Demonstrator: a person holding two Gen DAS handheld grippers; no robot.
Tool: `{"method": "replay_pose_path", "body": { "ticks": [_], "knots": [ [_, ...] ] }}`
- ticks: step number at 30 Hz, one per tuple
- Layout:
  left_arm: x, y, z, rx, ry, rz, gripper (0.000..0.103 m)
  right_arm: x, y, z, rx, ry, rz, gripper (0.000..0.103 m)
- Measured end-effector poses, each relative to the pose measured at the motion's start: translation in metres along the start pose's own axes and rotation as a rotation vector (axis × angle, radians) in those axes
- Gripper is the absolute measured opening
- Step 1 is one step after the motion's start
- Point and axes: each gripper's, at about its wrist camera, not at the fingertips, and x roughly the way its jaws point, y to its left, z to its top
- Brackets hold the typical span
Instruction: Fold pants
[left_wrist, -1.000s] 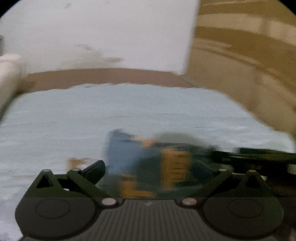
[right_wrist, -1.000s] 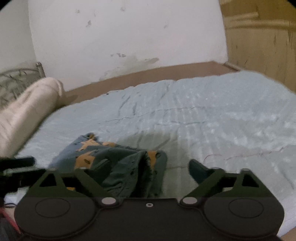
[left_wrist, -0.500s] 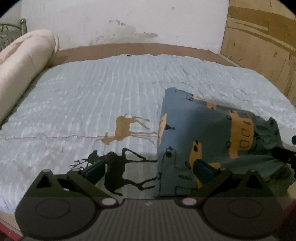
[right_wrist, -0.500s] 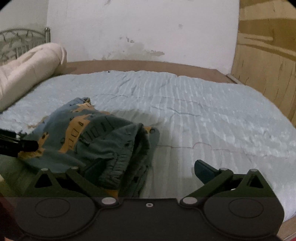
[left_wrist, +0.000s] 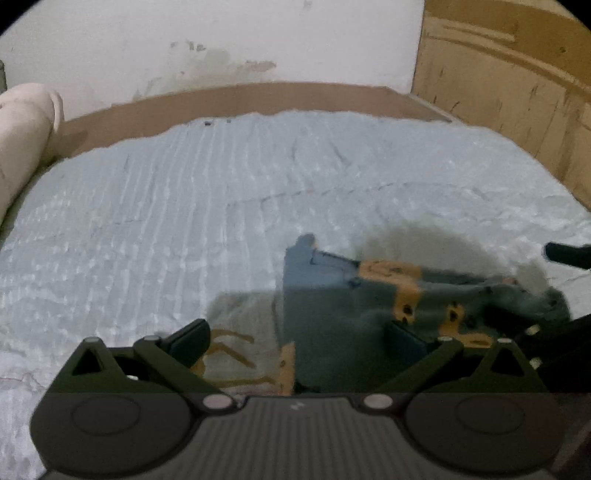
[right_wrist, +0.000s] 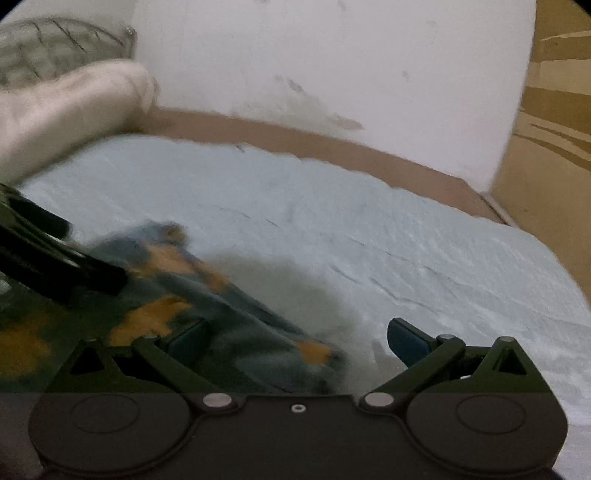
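Left wrist view: left gripper (left_wrist: 297, 341) is seen with fingers spread wide, nothing held. The pants (left_wrist: 354, 306), blue with orange print, are seen bunched on the bed (left_wrist: 184, 206), under the right fingertip.

Right wrist view: right gripper (right_wrist: 297, 341) is seen wide open, empty; the pants (right_wrist: 207, 295) lie under its left fingertip. Frame is blurred.

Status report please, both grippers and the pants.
Left gripper open, right gripper open. Pants bunched on the bed, held by neither. Nothing in the way.
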Motion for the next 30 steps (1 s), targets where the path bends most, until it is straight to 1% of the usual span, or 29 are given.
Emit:
{"method": "replay_pose_path", "body": {
  "ticks": [3,4,7,11,13,16,17,20,21,23,25,29,30],
  "knots": [
    [0.009,0.005,-0.004,-0.046,-0.004,-0.015,0.103,0.009,-0.011,-0.006,0.042,0.018,-0.06,0.102],
    [0.01,0.008,-0.006,-0.067,-0.003,-0.026,0.103,0.012,-0.015,-0.007,0.061,0.029,-0.068,0.102],
    [0.003,0.012,-0.008,-0.099,-0.017,-0.042,0.103,0.001,-0.027,-0.01,0.124,0.018,-0.033,0.101],
    [-0.022,0.012,-0.014,-0.122,-0.047,-0.068,0.103,-0.034,-0.023,-0.012,0.113,-0.037,0.039,0.102],
    [-0.032,0.011,-0.018,-0.136,-0.052,-0.084,0.103,-0.048,-0.019,-0.014,0.139,-0.033,0.096,0.102],
    [-0.042,0.009,-0.026,-0.148,-0.052,-0.097,0.103,-0.064,-0.013,-0.021,0.2,-0.02,0.158,0.102],
    [-0.044,0.008,-0.029,-0.144,-0.05,-0.098,0.103,-0.066,-0.011,-0.025,0.207,-0.008,0.161,0.102],
    [-0.049,0.005,-0.039,-0.127,-0.037,-0.082,0.103,-0.063,-0.007,-0.04,0.212,0.067,0.095,0.102],
    [-0.051,0.004,-0.043,-0.119,-0.026,-0.073,0.103,-0.062,-0.01,-0.046,0.233,0.087,0.09,0.102],
    [-0.054,0.006,-0.052,-0.104,-0.012,-0.06,0.103,-0.066,-0.019,-0.053,0.305,0.089,0.108,0.102],
    [-0.061,0.008,-0.063,-0.103,0.002,-0.043,0.103,-0.074,-0.025,-0.056,0.348,0.077,0.124,0.102],
    [-0.076,0.017,-0.085,-0.146,-0.012,-0.069,0.103,-0.087,-0.037,-0.058,0.448,0.029,0.187,0.102],
    [-0.076,0.019,-0.089,-0.156,-0.012,-0.076,0.102,-0.088,-0.037,-0.058,0.454,0.025,0.19,0.102]
  ]
}}
